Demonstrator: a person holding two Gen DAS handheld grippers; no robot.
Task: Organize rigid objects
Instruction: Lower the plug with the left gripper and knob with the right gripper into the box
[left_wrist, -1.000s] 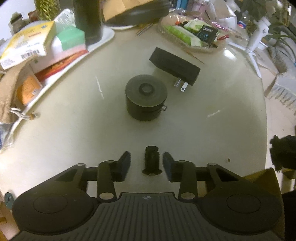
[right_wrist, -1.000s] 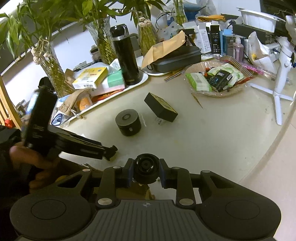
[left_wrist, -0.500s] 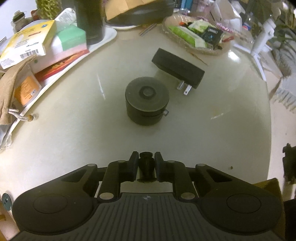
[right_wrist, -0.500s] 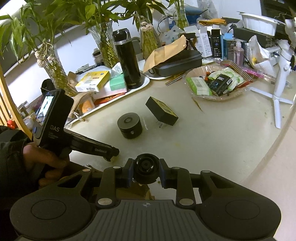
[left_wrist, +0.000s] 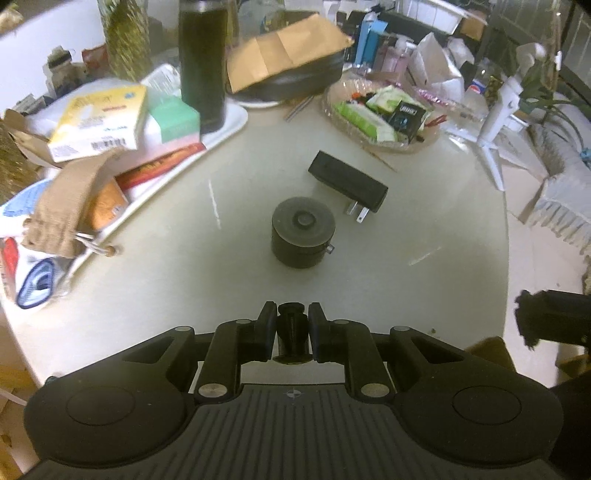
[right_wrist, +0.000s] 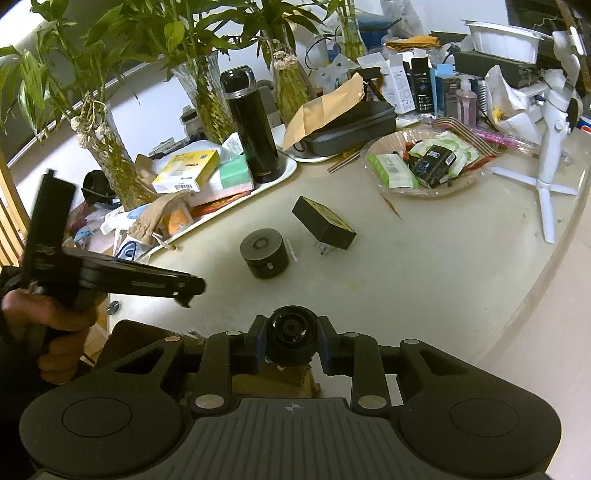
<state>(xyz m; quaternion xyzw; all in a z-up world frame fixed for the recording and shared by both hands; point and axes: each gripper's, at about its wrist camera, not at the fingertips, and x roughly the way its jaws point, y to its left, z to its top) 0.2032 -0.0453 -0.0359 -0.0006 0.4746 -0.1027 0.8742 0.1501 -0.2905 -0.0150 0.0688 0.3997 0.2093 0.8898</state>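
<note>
The left gripper (left_wrist: 291, 332) is clamped on a small black peg (left_wrist: 291, 334) just above the table (left_wrist: 166, 280); it should lift straight and keep the squeeze. The right gripper (right_wrist: 291, 341) grips a round black part (right_wrist: 291, 334). The black cylinder (left_wrist: 303, 236) and the charger (left_wrist: 349, 186) lie beyond.

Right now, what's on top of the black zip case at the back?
A tan paper envelope lies across the black zip case, covering its left part. Whatever sits beneath the envelope or inside the case is hidden.
</note>
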